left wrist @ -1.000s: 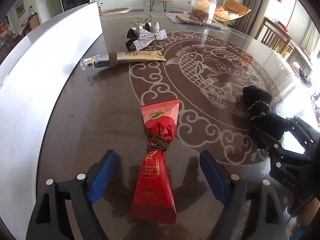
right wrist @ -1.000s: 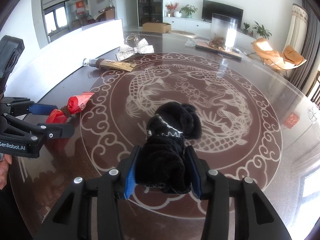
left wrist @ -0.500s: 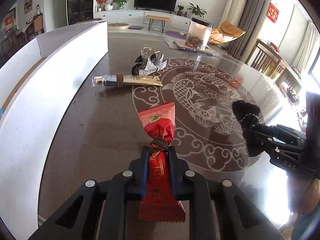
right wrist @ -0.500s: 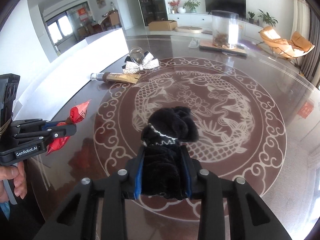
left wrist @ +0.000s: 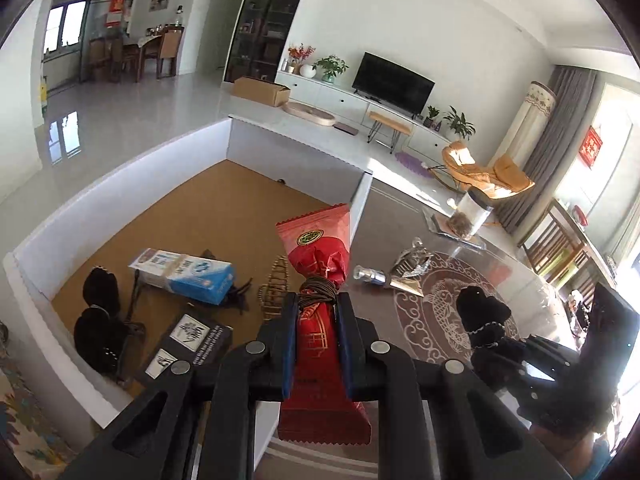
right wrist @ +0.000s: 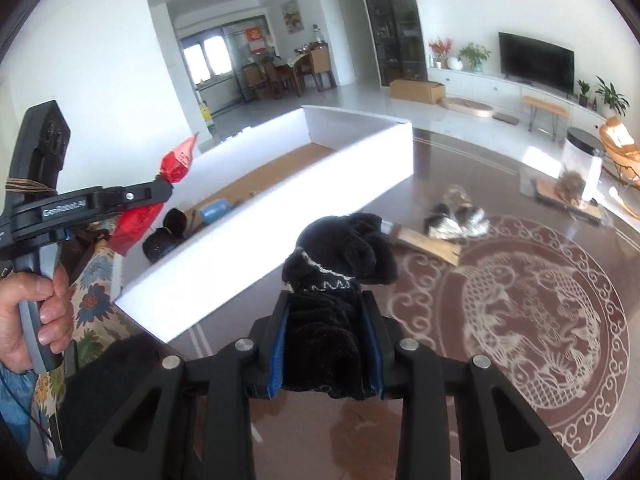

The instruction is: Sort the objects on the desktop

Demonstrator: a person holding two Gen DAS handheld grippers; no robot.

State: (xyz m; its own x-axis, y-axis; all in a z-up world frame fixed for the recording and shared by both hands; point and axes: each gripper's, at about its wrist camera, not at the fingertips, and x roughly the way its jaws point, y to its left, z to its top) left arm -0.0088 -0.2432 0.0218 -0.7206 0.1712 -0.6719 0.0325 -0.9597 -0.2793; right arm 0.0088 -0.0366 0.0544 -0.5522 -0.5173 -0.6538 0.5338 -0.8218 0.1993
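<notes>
Airborne now — crinkled red packet (left wrist: pixel 320 264), twine-cinched waist

My left fingers (left wrist: pixel 316 320) hold the packet (left wrist: pixel 320 280) up over the near wall of the box (left wrist: pixel 120 184), which sits along the left edge of the bench (right wrist: pixel 520 400). In the box, a carton (left wrist: pixel 182 276) lies in the middle, a fuzzy thing (left wrist: pixel 98 320) lies by the left wall, and a flat card (left wrist: pixel 188 344) lies near the front. My right fingers (right wrist: pixel 326 344) hold the sock (right wrist: pixel 336 264) over the bench, just right of the box. A tube (right wrist: pixel 424 240) and a bow (right wrist: pixel 456 216) lie further back on the bench. A jar (right wrist: pixel 580 172) stands near the far edge.
</notes>
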